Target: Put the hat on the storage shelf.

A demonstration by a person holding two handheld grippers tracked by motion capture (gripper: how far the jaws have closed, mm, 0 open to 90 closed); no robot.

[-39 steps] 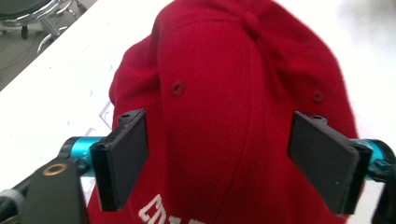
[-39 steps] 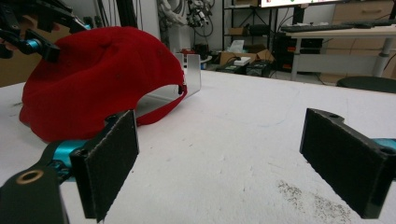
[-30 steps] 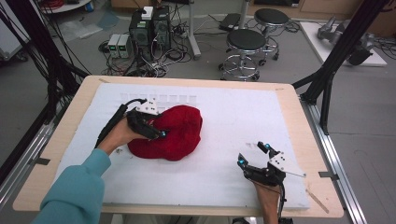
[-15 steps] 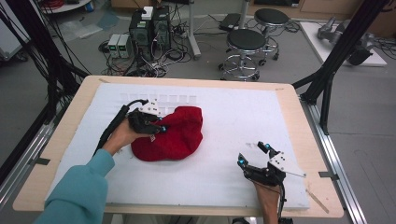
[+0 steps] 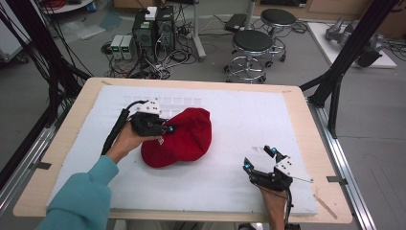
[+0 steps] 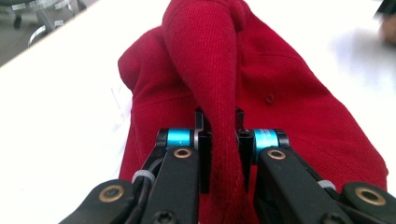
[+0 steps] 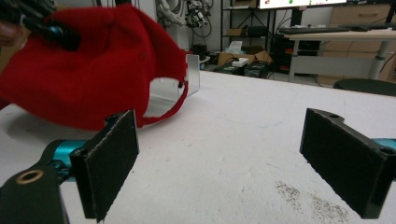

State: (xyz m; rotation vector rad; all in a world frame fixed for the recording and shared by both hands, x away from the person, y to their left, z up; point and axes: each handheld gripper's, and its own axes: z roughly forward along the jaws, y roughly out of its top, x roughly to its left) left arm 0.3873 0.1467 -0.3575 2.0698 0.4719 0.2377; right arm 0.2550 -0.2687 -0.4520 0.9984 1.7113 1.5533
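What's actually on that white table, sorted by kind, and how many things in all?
Red cap: 1, pinched in the left tongs
Handheld tongs: 2, the left shut on the cap's fabric, the right tongs open over the white pad
Total: 3

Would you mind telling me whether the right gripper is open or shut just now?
Open. The right gripper rests on the white table, its fingers spread wide with nothing between them, apart from the red cap.
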